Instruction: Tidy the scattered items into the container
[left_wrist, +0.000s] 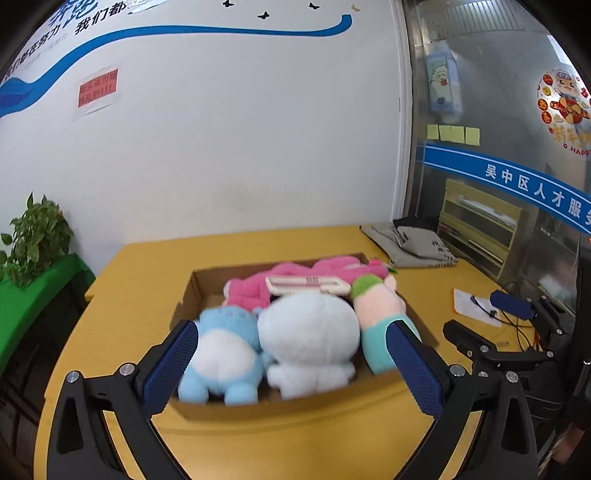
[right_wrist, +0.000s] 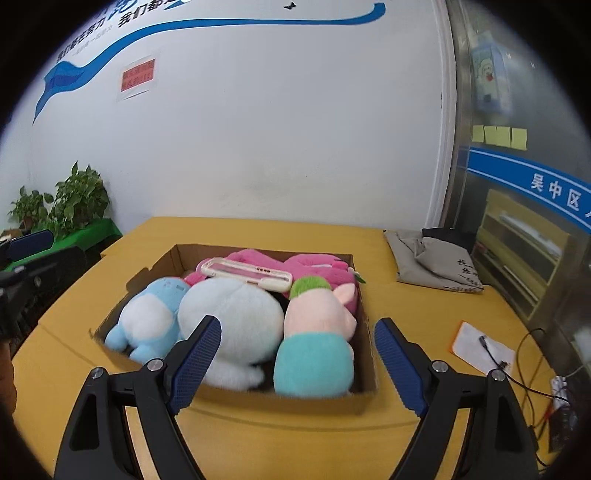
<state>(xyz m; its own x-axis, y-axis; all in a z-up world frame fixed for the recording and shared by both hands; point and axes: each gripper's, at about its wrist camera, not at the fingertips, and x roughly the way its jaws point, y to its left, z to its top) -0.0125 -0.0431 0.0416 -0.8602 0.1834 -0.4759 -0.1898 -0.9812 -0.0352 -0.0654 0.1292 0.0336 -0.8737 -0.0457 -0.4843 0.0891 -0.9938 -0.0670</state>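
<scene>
An open cardboard box sits on the yellow table. Inside lie a light-blue plush, a white plush, a pink pig plush with a green cap, and a hot-pink plush at the back. A white-and-pink case rests on top. My left gripper is open just before the box's near wall, nothing between its pads. My right gripper is open there too, holding nothing.
A folded grey cloth bag lies at the table's far right corner. A paper sheet with black cables sits to the right. Potted plants on a green cloth stand left. A glass partition bounds the right.
</scene>
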